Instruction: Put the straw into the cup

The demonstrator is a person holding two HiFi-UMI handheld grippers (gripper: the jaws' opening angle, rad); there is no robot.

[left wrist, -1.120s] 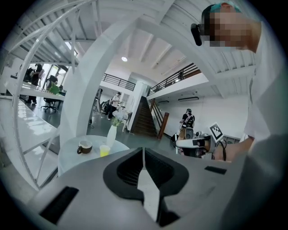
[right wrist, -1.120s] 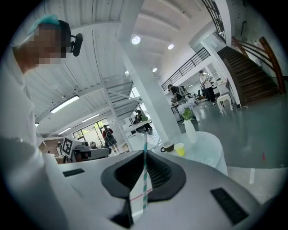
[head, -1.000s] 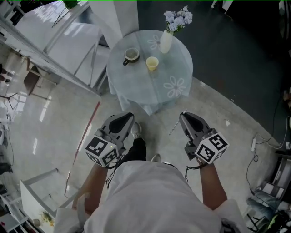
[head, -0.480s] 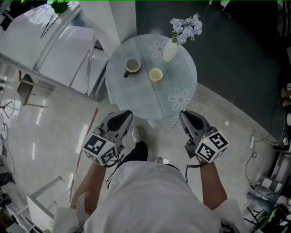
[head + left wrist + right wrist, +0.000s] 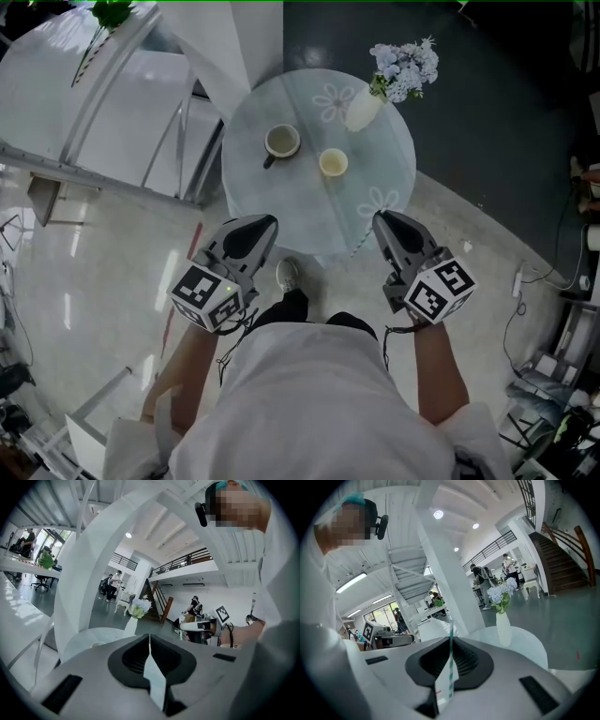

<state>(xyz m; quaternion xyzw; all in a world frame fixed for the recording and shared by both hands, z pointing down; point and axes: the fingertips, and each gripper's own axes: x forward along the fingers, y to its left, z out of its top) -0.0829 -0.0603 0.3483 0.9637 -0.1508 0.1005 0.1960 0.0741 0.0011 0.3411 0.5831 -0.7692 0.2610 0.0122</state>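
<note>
- The right gripper (image 5: 381, 218) has its jaws pinched tight on a thin teal-and-white striped straw (image 5: 450, 663), which pokes up from between them. So the pick-up is done and the straw is in hand.
- The left gripper (image 5: 270, 223) has its jaws pressed together too. Nothing shows between them, so it looks to be a spare for this job.
- Both grippers hang by the near edge of the round pale table with printed flowers (image 5: 302, 204). Neither is over the middle of the table, and their height above it can't be judged from here.
- A small yellow cup (image 5: 333, 163) stands near the centre of the table.
- A pale green mug with a handle (image 5: 281, 142) sits just beside it, towards the table's left.
- A white vase of pale blue flowers (image 5: 363, 111) stands at the table's far right edge.
- Both the cup and the mug stand mouth up, and no straw is in either. Which one is meant as "the cup" I can't say, though the yellow one is nearer the gripper with the straw.
- My read on progress:
  - The grasp is done but the delivery hasn't begun.
  - The straw has yet to travel in over the table.
  - After that it needs lining up above a cup mouth, lowering in and letting go.
</note>
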